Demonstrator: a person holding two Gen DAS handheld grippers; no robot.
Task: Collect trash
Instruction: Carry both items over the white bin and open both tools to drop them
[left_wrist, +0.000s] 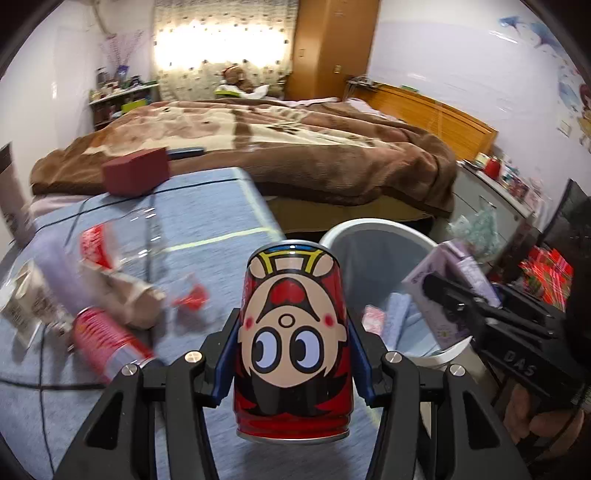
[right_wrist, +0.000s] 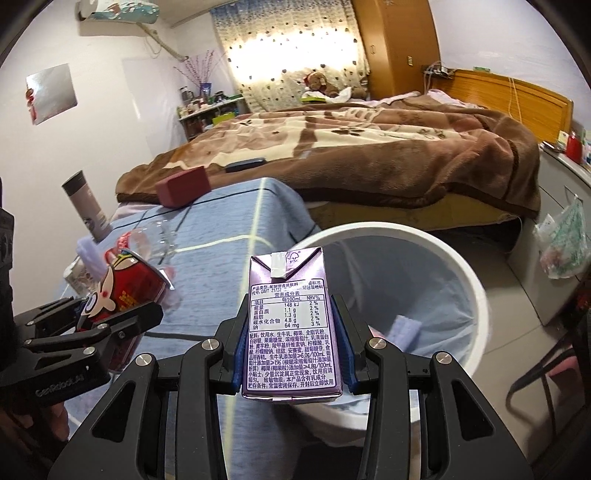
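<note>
While both loads hung short of the white bin (right_wrist: 476, 291), left gripper (left_wrist: 291, 354) clamped the red can (left_wrist: 293, 343), right gripper (right_wrist: 291, 347) clamped the purple carton (right_wrist: 290, 328). Bin held some scraps; table litter (left_wrist: 110, 295) remained at 9 o'clock.

Left gripper (left_wrist: 293, 354) has its 2 fingers clamped on a red cartoon can (left_wrist: 293, 339), held upside down. White bin (left_wrist: 373, 240) sits just behind it. Right gripper (left_wrist: 439, 295) pokes in holding a purple carton (left_wrist: 443, 280) above the bin's rim.
</note>
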